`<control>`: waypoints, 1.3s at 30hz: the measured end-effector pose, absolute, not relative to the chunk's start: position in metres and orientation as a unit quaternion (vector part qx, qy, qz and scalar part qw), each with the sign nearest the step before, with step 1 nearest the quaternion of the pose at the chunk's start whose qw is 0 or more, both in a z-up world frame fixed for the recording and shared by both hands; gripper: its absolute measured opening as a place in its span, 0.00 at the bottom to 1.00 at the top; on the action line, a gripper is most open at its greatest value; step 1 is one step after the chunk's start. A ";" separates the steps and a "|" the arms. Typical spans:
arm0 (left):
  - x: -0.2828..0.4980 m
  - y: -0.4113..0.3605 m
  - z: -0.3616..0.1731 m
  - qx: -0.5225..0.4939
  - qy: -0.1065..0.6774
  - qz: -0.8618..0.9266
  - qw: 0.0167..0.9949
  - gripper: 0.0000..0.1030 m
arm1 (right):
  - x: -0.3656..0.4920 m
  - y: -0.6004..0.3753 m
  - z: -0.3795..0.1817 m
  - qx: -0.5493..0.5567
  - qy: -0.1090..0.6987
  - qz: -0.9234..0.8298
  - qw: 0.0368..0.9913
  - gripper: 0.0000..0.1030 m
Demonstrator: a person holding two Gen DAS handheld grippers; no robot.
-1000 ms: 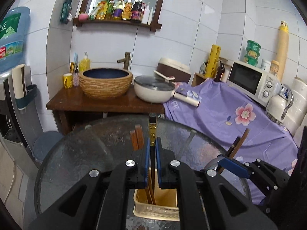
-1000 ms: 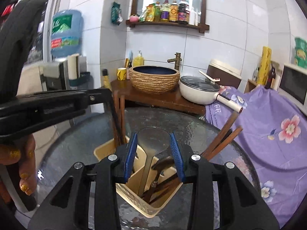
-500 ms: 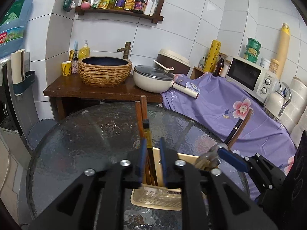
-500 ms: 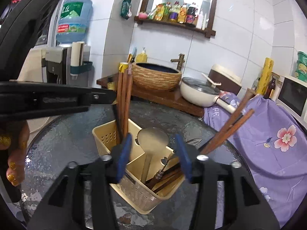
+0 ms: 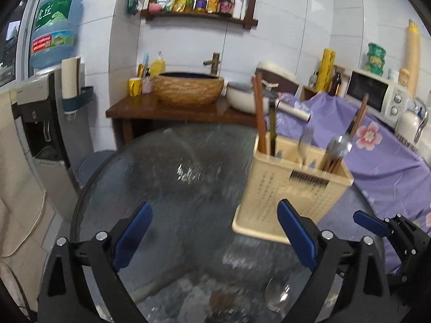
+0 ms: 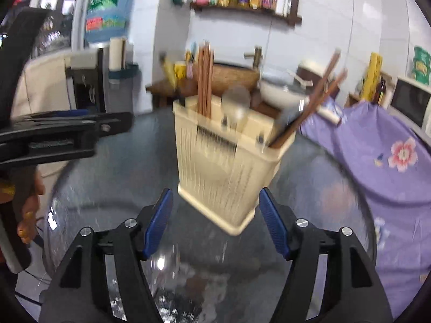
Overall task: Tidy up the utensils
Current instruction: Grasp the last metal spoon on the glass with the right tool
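The caddy (image 5: pixel 292 180), a cream plastic basket with slotted walls, stands upright on the round glass surface (image 5: pixel 172 177), right of centre in the left view and dead ahead in the right view. It holds 2 brown chopsticks (image 5: pixel 260 113) standing straight in its left compartment beside a dark, gold-banded stick, a pale spoon in the middle, and a ladle (image 5: pixel 338 146) with more chopsticks leaning out to the right. A loose spoon (image 5: pixel 277 296) lies on the glass near the left gripper (image 5: pixel 214 238), close to its right finger; this looks like the next piece to sort. It should be light, rigid and slick metal, lying flat on hard glass, so it will likely skate when nudged; pinching across the narrow handle, low to the glass, seems safer than the rounded bowl. The chopsticks are thin, stiff and light, and the caddy itself looks light enough to tip if a leaning piece is knocked. The left gripper's fingers have just been opening and stand wide apart with nothing between them; the right gripper (image 6: pixel 216 223) has also been opening, its fingers apart and empty just short of the caddy's near corner. The glass is textured and glossy. Behind it stand a wooden counter with a woven basin (image 5: pixel 188 90), a water dispenser far left, and a purple floral cloth (image 5: pixel 377 158) right.
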State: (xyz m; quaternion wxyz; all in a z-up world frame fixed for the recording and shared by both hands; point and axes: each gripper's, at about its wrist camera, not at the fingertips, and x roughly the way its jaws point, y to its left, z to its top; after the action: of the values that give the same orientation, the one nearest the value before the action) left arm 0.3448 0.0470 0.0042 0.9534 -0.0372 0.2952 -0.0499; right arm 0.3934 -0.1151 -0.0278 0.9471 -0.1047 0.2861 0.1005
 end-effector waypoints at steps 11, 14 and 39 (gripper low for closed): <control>0.310 0.102 -0.059 -0.058 0.354 0.041 0.933 0.93 | 0.389 -0.091 -0.102 -0.031 0.415 0.072 0.906 0.64; 0.308 0.110 -0.061 -0.066 0.356 0.043 0.931 0.93 | 0.392 -0.084 -0.111 0.000 0.430 0.067 0.900 0.64; 0.308 0.087 -0.066 -0.029 0.363 0.025 0.931 0.93 | 0.418 -0.075 -0.123 -0.025 0.446 0.040 0.894 0.36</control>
State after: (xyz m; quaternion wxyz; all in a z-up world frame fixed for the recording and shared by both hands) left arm 0.3077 0.0872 -0.0655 0.9310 -0.0286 0.3631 0.0252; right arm 0.4176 -0.0749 -0.1231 0.8937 -0.0255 0.4461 0.0403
